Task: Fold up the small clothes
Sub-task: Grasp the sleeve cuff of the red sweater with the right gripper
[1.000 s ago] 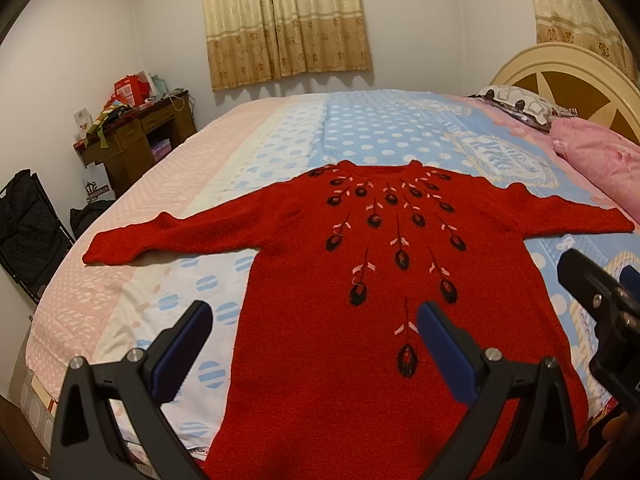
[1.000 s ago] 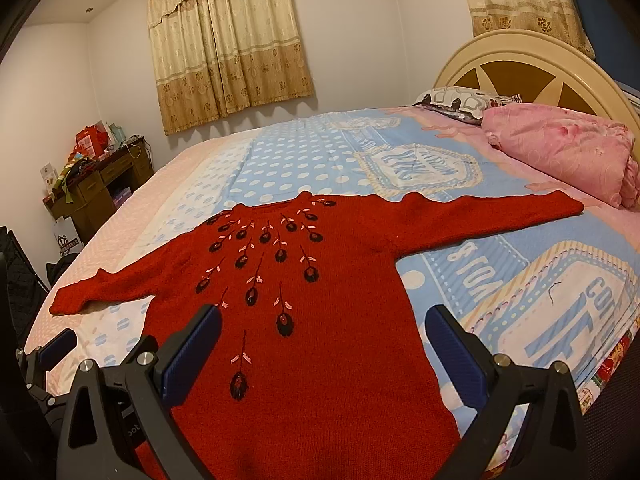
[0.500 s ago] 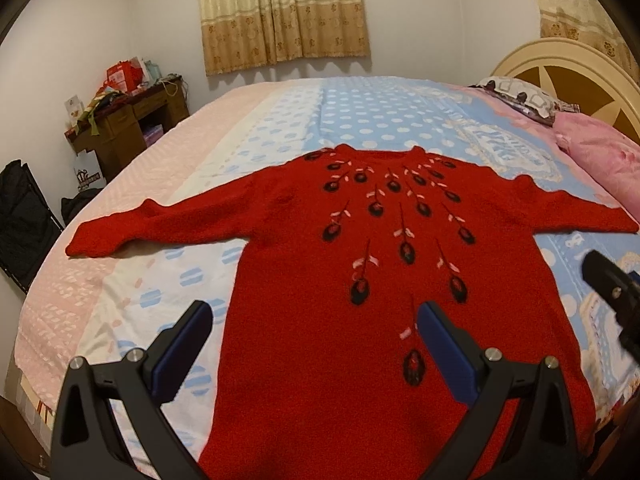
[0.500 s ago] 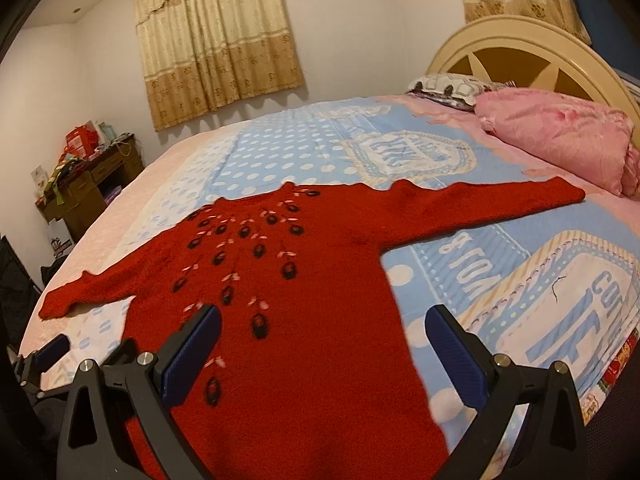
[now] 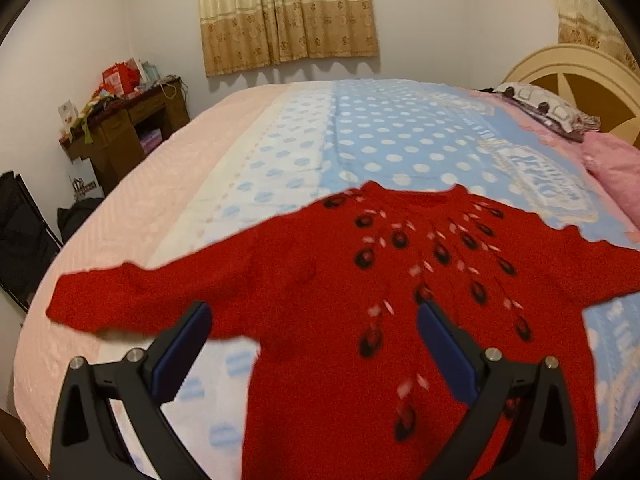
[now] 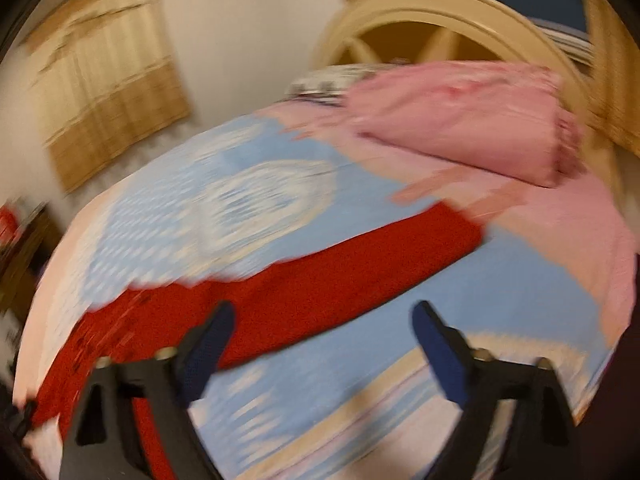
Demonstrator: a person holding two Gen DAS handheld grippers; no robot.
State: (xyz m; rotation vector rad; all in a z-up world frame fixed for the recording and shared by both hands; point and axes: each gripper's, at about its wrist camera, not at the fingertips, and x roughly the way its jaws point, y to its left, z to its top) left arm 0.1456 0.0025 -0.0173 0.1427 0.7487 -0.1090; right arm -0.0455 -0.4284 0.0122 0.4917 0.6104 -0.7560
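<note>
A red knitted sweater (image 5: 320,300) with black and pink drop patterns lies flat on the bed, sleeves spread out to both sides. My left gripper (image 5: 312,324) is open and empty, held above the sweater's left armpit area. My right gripper (image 6: 322,320) is open and empty, held above the bed just in front of the sweater's right sleeve (image 6: 340,276). The right wrist view is blurred by motion.
The bed has a pink, white and blue dotted cover (image 5: 360,140). A pink pillow (image 6: 460,120) and a cream headboard (image 6: 440,16) are at the right. A cluttered wooden desk (image 5: 124,120) and a black bag (image 5: 20,232) stand left of the bed.
Both grippers have moved forward over the bed. The left one has shifted toward the left sleeve side. The right one has swung right toward the right sleeve and the pillow.
</note>
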